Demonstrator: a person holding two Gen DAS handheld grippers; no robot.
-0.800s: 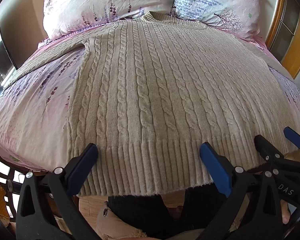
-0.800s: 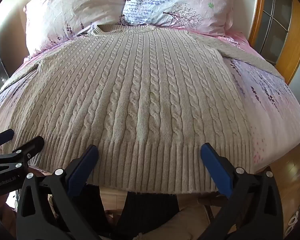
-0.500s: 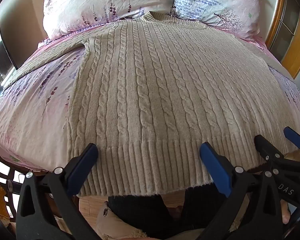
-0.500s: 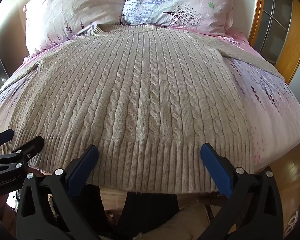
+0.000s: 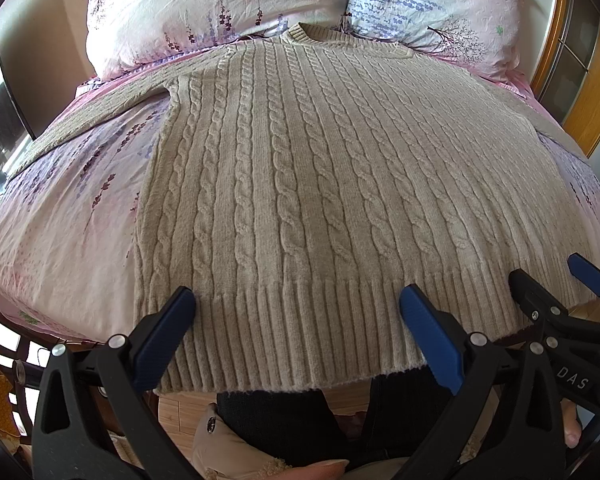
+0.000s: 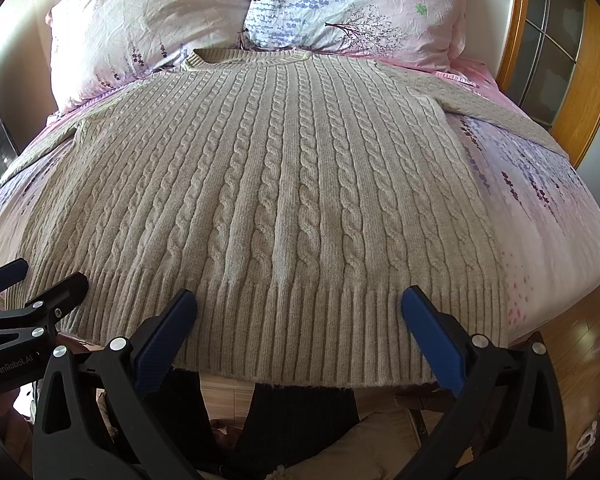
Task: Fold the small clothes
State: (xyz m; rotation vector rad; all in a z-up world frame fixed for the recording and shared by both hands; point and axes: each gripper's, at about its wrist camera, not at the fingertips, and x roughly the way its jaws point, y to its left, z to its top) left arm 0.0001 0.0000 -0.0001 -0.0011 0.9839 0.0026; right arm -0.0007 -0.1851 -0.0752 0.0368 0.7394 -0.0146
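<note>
Both grippers' jaws unmoved, spread | sweater [image 5: 320,184] unchanged, flat on bed [image 5: 60,232]

Left wrist view: low at bed foot, close above the beige cable-knit sweater [image 5: 300,184] hem, facing the pink floral pillows [image 5: 220,4]. Right wrist view: same height, same heading, offset rightward. Both share sweater and pillows.
</note>
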